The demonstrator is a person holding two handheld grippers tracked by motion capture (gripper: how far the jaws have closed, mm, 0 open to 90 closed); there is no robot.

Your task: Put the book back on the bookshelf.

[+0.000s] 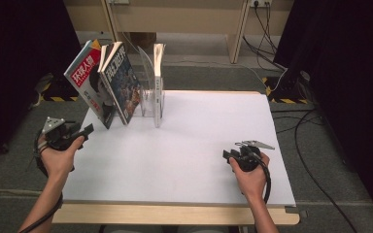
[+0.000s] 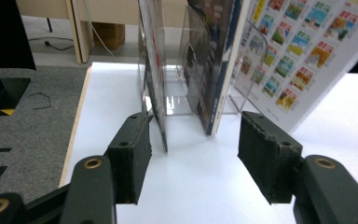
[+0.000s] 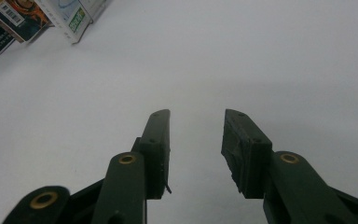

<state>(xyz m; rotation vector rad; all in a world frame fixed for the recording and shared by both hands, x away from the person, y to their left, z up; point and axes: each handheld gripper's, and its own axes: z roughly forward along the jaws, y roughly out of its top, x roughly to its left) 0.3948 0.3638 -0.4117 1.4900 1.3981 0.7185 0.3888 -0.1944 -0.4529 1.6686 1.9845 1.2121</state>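
Three magazines lean in a clear acrylic rack (image 1: 150, 104) at the table's far left: a red-and-white one (image 1: 84, 77), a dark one (image 1: 121, 82) and a thin one (image 1: 158, 73) standing upright. My left gripper (image 1: 88, 130) is at the table's left edge, just in front of the leaning magazines, pointing at them. In the left gripper view its jaws (image 2: 193, 140) stand open around bare table, with an edge-on magazine (image 2: 154, 79), a dark one (image 2: 214, 60) and a colourful back cover (image 2: 303, 51) just beyond. My right gripper (image 1: 227, 155) rests open and empty at the front right (image 3: 196, 135).
The white table top (image 1: 189, 145) has a wooden front edge (image 1: 175, 213). Grey carpet (image 2: 23, 121) lies beside the table on the left. Cables (image 1: 315, 145) run across the floor at the right. Magazine corners (image 3: 9, 21) lie far from the right gripper.
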